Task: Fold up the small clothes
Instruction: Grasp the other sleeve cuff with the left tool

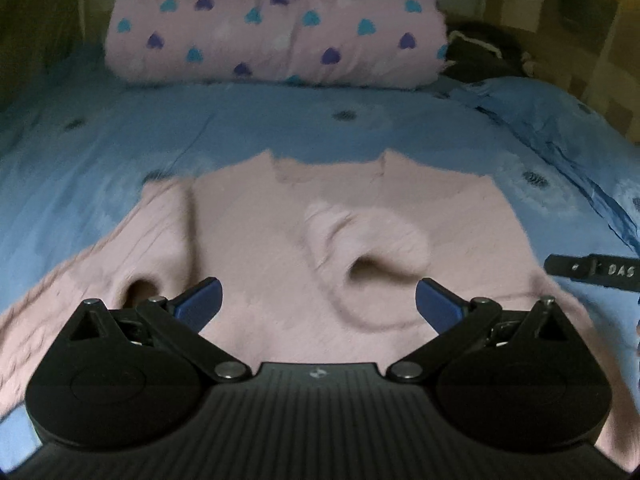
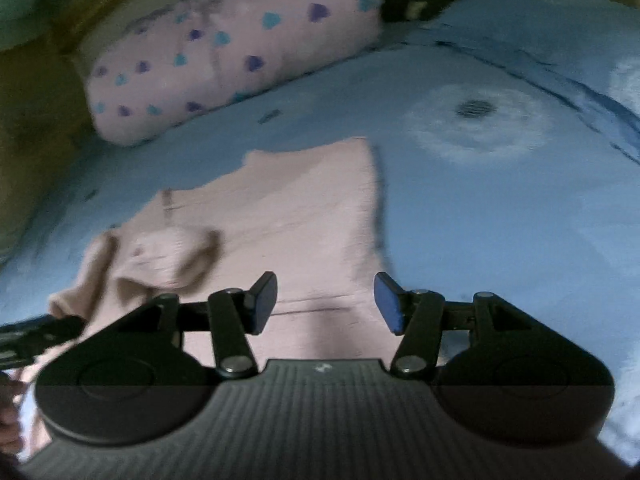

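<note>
The pink sweater (image 1: 256,240) lies flat on the blue bedsheet (image 1: 100,152), in the middle of the left wrist view, with its neckline toward 12 o'clock and its hem toward 6 o'clock, under the camera. Its long axis runs from 12 to 6 in that view. One sleeve goes out toward 8 o'clock, the other is folded over the chest and makes a raised loop near the middle. In the right wrist view the same sweater (image 2: 304,216) sits from the centre toward 9 o'clock, its straight side edge running from 12 to 6 just left of the right finger.

At 12 o'clock, beyond the neckline and well apart from it, there is a rolled pink blanket with blue and purple hearts (image 1: 276,24). Next to it, at 1 o'clock, some dark cloth (image 1: 480,52) is lying; it is too blurred to name. The sheet has pale round flower prints (image 2: 480,120) at 1 o'clock in the right view.

The left gripper (image 1: 318,300) hovers above the lower part of the sweater with its jaws spread wide, nothing between them. The right gripper (image 2: 326,300) is also spread apart and holds nothing; a black part of it (image 1: 592,270) shows at 3 o'clock in the left view.
</note>
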The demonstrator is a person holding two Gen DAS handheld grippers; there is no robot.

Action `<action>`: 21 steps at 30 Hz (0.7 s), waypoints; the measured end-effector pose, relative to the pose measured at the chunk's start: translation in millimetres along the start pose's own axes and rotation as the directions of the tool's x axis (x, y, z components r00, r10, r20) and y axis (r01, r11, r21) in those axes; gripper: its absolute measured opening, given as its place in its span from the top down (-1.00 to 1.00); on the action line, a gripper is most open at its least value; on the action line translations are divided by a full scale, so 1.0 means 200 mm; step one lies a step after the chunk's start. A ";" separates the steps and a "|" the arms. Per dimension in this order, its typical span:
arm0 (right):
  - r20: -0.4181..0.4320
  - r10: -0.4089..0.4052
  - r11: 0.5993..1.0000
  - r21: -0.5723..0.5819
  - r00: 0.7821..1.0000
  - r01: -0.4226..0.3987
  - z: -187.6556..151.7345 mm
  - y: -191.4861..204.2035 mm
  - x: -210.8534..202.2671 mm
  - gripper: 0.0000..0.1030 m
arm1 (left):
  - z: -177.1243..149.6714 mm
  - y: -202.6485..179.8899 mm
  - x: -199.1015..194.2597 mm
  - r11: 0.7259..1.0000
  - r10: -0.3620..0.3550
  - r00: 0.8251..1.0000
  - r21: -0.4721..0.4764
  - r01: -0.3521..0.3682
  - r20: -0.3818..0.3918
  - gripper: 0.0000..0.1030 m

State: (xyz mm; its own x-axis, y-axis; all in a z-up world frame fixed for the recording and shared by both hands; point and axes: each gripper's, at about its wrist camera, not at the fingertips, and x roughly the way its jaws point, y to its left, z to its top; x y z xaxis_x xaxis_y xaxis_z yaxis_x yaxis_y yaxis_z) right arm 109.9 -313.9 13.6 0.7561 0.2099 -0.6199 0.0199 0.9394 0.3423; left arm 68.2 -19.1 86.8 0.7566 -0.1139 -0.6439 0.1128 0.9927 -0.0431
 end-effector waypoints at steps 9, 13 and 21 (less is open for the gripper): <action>-0.017 -0.015 0.997 0.071 1.000 0.016 0.01 -0.04 0.03 -0.10 | 0.09 -0.42 0.31 0.982 0.079 0.997 0.176 -0.076 -0.010 -1.00; -0.020 -0.030 0.996 0.083 0.999 0.031 0.03 -0.05 0.03 -0.09 | 0.07 -0.50 0.44 0.958 0.128 0.992 0.261 -0.119 -0.016 -1.00; -0.024 -0.015 0.986 0.166 1.000 0.019 0.06 -0.10 0.04 -0.10 | 0.07 -0.40 0.48 0.969 0.125 0.992 0.211 -0.130 0.034 0.48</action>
State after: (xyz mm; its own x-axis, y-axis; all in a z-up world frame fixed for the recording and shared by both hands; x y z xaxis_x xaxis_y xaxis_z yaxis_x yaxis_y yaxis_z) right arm 122.3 -333.6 10.6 0.7394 0.2022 -0.6422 0.1423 0.8853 0.4426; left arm 141.2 -110.1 39.3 0.7862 0.0101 -0.6179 0.1474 0.9679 0.2033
